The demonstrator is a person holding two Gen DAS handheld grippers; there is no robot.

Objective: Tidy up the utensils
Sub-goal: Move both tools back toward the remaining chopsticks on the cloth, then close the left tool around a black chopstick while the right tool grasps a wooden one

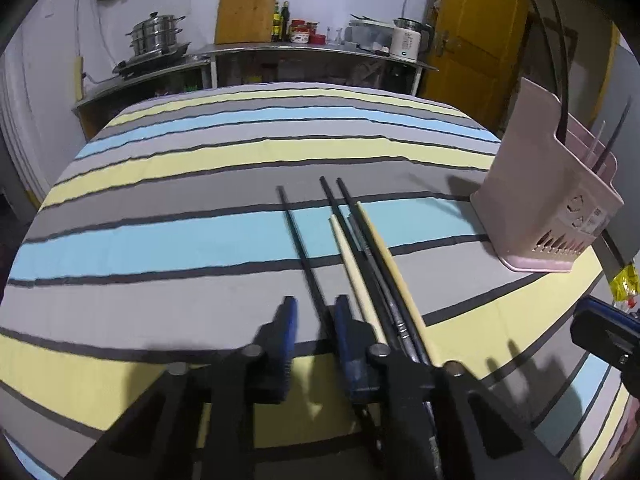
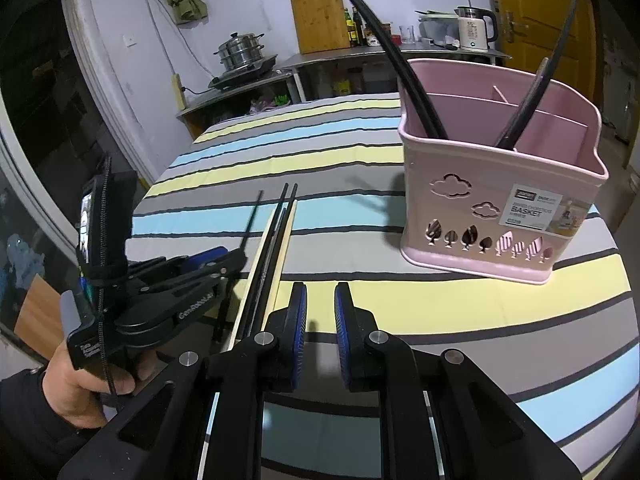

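A single black chopstick (image 1: 300, 248) lies on the striped tablecloth (image 1: 160, 240) and runs in between the blue pads of my left gripper (image 1: 316, 312). It sits close against the right pad, with a gap to the left pad, so the gripper is open. Just to its right lies a bundle of black and pale wooden chopsticks (image 1: 372, 264). The pink utensil basket (image 2: 500, 200) stands at the right with black chopsticks (image 2: 404, 68) leaning in its compartments. My right gripper (image 2: 321, 300) hovers before the basket, its pads a narrow slit apart with nothing between them. The left gripper (image 2: 236, 254) shows from the side at the loose chopsticks.
A person's hand (image 2: 80, 376) holds the left gripper at the table's left edge. Behind the table is a metal counter (image 1: 280, 50) with a steamer pot (image 1: 156, 34), bottles, a kettle and a cutting board. A yellow door (image 1: 472, 32) is at the back right.
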